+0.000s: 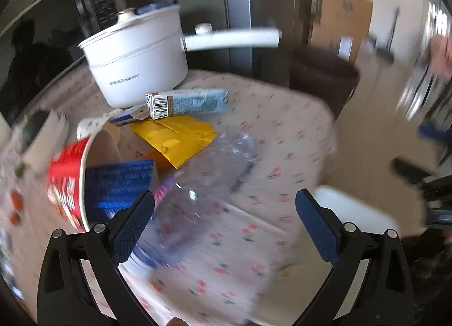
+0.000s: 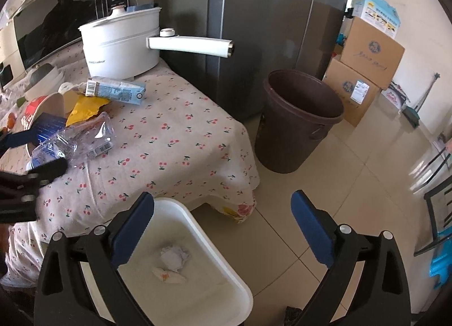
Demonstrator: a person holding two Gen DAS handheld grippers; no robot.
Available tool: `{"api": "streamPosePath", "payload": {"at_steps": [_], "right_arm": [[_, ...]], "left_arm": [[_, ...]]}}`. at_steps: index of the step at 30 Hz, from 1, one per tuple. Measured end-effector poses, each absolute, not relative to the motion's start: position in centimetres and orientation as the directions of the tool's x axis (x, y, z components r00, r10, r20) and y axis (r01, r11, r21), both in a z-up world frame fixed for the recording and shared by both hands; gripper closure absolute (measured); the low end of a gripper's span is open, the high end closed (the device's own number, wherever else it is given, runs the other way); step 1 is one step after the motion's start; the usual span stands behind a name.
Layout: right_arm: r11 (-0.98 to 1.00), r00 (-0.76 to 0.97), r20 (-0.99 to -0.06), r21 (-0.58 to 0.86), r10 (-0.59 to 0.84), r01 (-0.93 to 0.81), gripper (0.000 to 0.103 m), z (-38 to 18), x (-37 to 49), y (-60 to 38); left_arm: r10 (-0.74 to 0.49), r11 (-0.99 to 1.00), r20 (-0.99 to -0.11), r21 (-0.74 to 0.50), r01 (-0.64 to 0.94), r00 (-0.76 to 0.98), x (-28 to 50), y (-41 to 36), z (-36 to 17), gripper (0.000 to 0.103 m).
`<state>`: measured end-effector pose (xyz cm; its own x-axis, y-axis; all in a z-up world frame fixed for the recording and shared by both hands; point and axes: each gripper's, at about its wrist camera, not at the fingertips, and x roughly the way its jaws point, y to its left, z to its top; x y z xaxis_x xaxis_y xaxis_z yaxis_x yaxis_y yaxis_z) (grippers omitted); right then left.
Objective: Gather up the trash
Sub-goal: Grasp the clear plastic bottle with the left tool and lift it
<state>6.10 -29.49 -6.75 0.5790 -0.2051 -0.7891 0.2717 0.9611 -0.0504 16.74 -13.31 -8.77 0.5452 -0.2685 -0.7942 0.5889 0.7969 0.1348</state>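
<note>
A crushed clear plastic bottle [image 1: 209, 182] lies on the cherry-print tablecloth [image 1: 282, 134]; my left gripper [image 1: 224, 199] is open around its lower part, the left pad close to it. The bottle also shows in the right wrist view [image 2: 82, 137], with the left gripper's fingers [image 2: 48, 169] beside it. Other trash lies behind: a red paper cup [image 1: 67, 182] on its side with a blue packet [image 1: 118, 185] inside, a yellow wrapper [image 1: 178, 137] and a blue carton [image 1: 189, 103]. My right gripper [image 2: 223, 201] is open and empty above a white bin [image 2: 226, 278] holding crumpled paper [image 2: 173, 258].
A white electric pot [image 2: 121, 43] with a long handle stands at the table's back. A brown bucket [image 2: 296, 122] stands on the tiled floor by the grey fridge [image 2: 268, 15]. Cardboard boxes [image 2: 367, 58] are stacked at the right. A microwave [image 2: 56, 15] sits behind the table.
</note>
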Motion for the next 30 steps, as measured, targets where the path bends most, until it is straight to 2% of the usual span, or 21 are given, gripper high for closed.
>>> {"api": "streamPosePath", "payload": {"at_steps": [8, 10, 12, 16, 18, 23, 29, 30], "right_arm": [[0.958, 0.582, -0.796, 0.010, -0.166, 0.287, 0.008, -6.2, 6.9, -30.2], [0.955, 0.583, -0.795, 0.017, -0.166, 0.295, 0.008, -6.0, 6.8, -30.5], [0.953, 0.585, -0.795, 0.026, -0.163, 0.301, 0.008, -5.9, 6.8, -30.8], [0.950, 0.585, -0.796, 0.044, -0.154, 0.310, 0.008, -5.8, 6.8, -31.2], [0.949, 0.582, -0.799, 0.046, -0.152, 0.311, 0.008, -5.9, 6.9, -31.2], [0.951, 0.574, -0.807, 0.052, -0.140, 0.305, 0.008, -6.3, 7.5, -30.7], [0.971, 0.571, -0.818, 0.074, -0.072, 0.228, 0.008, -6.5, 9.7, -28.1], [0.974, 0.572, -0.818, 0.076, -0.062, 0.215, 0.008, -6.5, 10.1, -27.6]], "left_arm": [[-0.126, 0.657, -0.846, 0.320, 0.682, 0.518, 18.5, -16.8, -11.2, 0.008], [-0.093, 0.630, -0.852, 0.351, 0.693, 0.515, 18.6, -17.4, -11.8, 0.012], [-0.061, 0.596, -0.851, 0.389, 0.702, 0.522, 18.4, -17.7, -12.4, 0.025], [-0.045, 0.574, -0.844, 0.416, 0.705, 0.535, 17.9, -17.4, -12.6, 0.029], [-0.066, 0.590, -0.842, 0.401, 0.701, 0.536, 17.7, -17.0, -12.4, 0.033], [-0.185, 0.698, -0.835, 0.259, 0.667, 0.518, 16.1, -14.4, -10.6, 0.037], [-0.357, 0.827, -0.773, 0.000, 0.563, 0.525, 13.4, -8.1, -6.5, 0.038], [-0.370, 0.837, -0.762, -0.025, 0.546, 0.532, 13.2, -7.2, -5.9, 0.041]]}}
